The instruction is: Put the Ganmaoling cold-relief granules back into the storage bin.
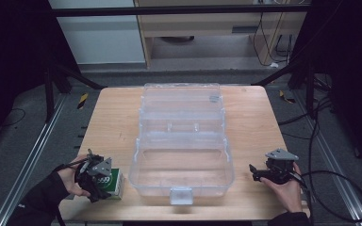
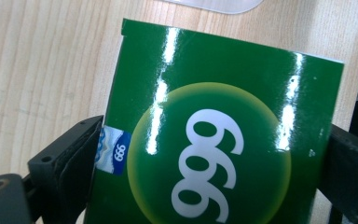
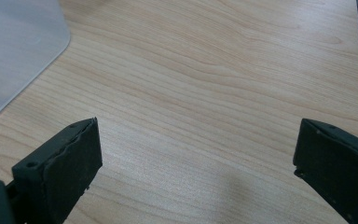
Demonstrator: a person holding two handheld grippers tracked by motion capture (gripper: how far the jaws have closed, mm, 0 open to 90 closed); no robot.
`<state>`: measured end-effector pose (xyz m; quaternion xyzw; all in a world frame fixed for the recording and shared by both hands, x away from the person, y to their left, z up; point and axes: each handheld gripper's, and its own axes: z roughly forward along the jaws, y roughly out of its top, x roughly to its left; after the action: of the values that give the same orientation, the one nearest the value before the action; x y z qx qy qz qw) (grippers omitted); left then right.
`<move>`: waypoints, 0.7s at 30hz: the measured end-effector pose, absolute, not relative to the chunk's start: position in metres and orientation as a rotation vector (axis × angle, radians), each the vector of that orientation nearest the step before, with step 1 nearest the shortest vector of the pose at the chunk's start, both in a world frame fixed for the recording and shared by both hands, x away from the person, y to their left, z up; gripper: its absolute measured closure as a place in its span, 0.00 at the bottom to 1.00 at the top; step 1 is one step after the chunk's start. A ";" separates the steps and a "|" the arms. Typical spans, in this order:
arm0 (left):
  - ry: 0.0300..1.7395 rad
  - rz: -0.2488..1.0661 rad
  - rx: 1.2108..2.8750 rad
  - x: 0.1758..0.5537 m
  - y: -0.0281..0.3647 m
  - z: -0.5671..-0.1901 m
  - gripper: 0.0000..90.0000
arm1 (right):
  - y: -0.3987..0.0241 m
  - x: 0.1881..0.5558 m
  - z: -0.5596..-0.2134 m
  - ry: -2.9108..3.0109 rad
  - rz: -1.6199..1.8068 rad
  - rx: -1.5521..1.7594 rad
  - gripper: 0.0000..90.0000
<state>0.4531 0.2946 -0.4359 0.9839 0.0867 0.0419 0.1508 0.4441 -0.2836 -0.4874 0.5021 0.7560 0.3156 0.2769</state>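
Firmly clamped between the left gripper's matte black jaws sits a glossy green carton marked "999", at the wooden table's seven o'clock beside a clear plastic bin. At four o'clock, the right gripper hangs spread over bare woodgrain.

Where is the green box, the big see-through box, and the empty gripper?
green box (image 2: 223,140): left gripper view, its glossy printed front.
clear plastic box (image 1: 181,184): high view, its near wall.
right gripper (image 1: 255,171): high view, between its open jaw tips.
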 end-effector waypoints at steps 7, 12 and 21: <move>0.252 0.110 2.827 0.454 0.295 -0.437 0.10 | -0.284 0.444 -0.487 2.034 0.844 1.346 0.02; 0.260 0.108 2.818 0.453 0.297 -0.435 0.15 | -0.284 0.444 -0.488 2.035 0.843 1.347 0.02; 0.307 0.073 2.805 0.450 0.296 -0.429 0.17 | -0.283 0.444 -0.488 2.039 0.842 1.348 0.02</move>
<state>0.4504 0.2958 -0.4288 0.9811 0.1073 0.0254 0.1589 0.4442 -0.2833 -0.4878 0.5013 0.7584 0.3131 0.2748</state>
